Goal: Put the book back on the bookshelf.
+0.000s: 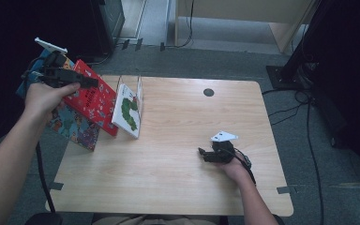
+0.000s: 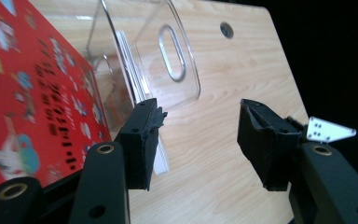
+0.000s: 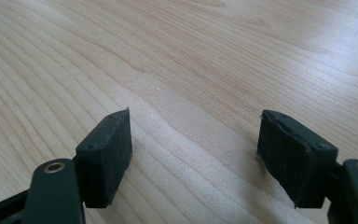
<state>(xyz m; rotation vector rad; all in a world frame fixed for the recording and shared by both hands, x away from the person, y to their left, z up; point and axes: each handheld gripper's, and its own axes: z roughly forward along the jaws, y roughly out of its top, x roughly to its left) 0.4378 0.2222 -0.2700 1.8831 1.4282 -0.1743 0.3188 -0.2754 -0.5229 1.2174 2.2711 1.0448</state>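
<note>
Over at the table's left edge, the left gripper (image 1: 86, 82) hangs above the red book (image 1: 93, 101), jaws apart with nothing between them. The red book leans against a clear acrylic stand (image 2: 168, 60), beside a white caterpillar book (image 1: 127, 110) propped in that stand; a darker patterned book (image 1: 72, 124) lies behind the red one. Further right, the right gripper (image 1: 201, 153) rests low on the wooden table (image 1: 178, 154), jaws spread wide and empty over bare wood.
</note>
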